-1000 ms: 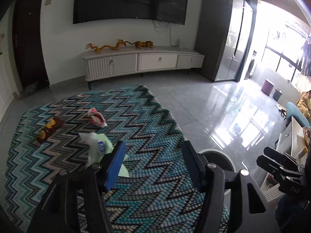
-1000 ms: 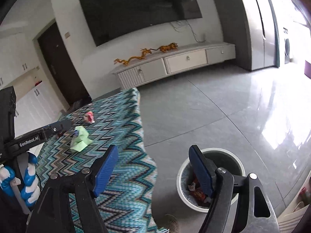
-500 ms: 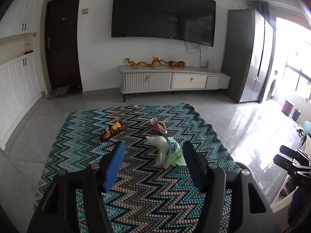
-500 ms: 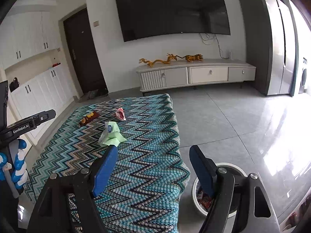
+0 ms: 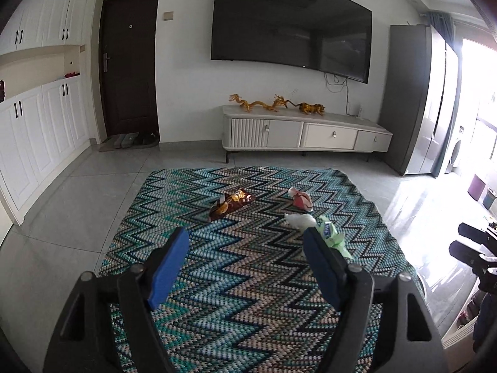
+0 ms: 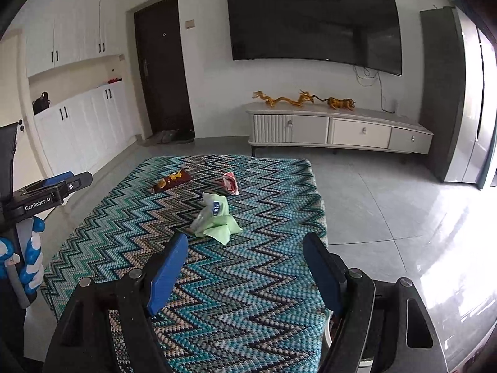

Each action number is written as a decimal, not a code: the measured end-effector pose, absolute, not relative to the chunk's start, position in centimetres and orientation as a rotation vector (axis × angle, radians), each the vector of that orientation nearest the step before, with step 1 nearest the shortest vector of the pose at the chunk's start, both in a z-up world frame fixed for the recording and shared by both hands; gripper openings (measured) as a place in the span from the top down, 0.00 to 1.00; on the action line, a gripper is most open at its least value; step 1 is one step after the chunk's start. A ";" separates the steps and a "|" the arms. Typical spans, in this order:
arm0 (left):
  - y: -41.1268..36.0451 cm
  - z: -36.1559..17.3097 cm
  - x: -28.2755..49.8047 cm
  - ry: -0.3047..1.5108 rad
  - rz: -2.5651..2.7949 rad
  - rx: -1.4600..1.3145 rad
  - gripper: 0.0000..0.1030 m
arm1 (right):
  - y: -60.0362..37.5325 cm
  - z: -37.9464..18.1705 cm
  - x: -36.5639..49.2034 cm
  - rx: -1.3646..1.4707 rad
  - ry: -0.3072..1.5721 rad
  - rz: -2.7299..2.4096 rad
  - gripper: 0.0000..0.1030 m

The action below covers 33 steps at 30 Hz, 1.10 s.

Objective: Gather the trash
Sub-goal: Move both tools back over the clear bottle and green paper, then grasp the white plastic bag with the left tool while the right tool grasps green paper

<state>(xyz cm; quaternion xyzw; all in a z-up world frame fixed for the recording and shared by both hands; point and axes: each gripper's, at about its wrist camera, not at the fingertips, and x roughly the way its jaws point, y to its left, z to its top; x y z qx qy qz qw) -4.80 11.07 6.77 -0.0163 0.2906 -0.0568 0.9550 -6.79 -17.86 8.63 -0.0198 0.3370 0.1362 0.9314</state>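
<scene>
Three pieces of trash lie on a zigzag-patterned cloth (image 5: 248,279) (image 6: 248,279). A light green and white crumpled bag (image 5: 326,233) (image 6: 216,219) is nearest. Behind it are a red and white wrapper (image 5: 300,199) (image 6: 229,182) and a dark brown snack packet (image 5: 230,203) (image 6: 170,181). My left gripper (image 5: 247,262) hovers above the cloth, its jaws opening, nothing between them; its right finger covers part of the green bag. My right gripper (image 6: 245,264) stands open and empty, short of the green bag.
A white bin rim (image 6: 326,331) shows below the cloth's right edge, under my right finger. A white TV cabinet (image 5: 304,133) with golden figurines stands against the far wall under a wall TV (image 5: 290,25). Glossy floor tiles (image 6: 388,217) lie to the right.
Both views have swung left, away from the bin and onto the cloth. The left jaws have widened. All three pieces of trash have stayed where they lay.
</scene>
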 end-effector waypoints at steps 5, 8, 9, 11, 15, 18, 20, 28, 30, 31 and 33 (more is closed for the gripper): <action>11.5 4.9 -3.6 0.649 -0.137 -0.035 0.27 | -16.8 7.5 -5.1 -0.039 0.718 0.304 0.27; 10.8 3.5 -2.5 0.691 -0.170 -0.021 0.28 | -16.6 6.4 -3.9 -0.031 0.744 0.312 0.27; 10.4 3.0 -2.1 0.706 -0.184 -0.015 0.28 | -16.7 6.0 -3.5 -0.028 0.754 0.314 0.27; 9.6 2.1 -1.2 0.736 -0.214 -0.007 0.28 | -16.7 5.1 -2.6 -0.019 0.775 0.314 0.27; 7.4 0.2 0.9 0.788 -0.278 0.007 0.28 | -17.2 3.3 -0.6 0.008 0.813 0.315 0.27; 5.4 -1.3 3.0 0.830 -0.311 0.028 0.32 | -17.6 2.2 0.9 0.032 0.836 0.318 0.27; 4.3 -2.2 4.7 0.861 -0.337 0.028 0.38 | -17.8 1.5 1.9 0.048 0.847 0.332 0.27; 0.2 -5.9 10.7 0.978 -0.449 0.017 0.60 | -17.3 -0.7 5.1 0.084 0.879 0.386 0.27; -0.7 -6.7 11.8 0.995 -0.462 0.030 0.67 | -17.4 -1.2 5.6 0.092 0.888 0.391 0.27; -0.9 -7.0 12.3 1.001 -0.463 0.031 0.74 | -17.4 -1.5 5.9 0.094 0.894 0.392 0.27; -1.0 -7.7 13.5 1.017 -0.451 0.023 0.85 | -17.4 -2.0 6.3 0.096 0.906 0.399 0.27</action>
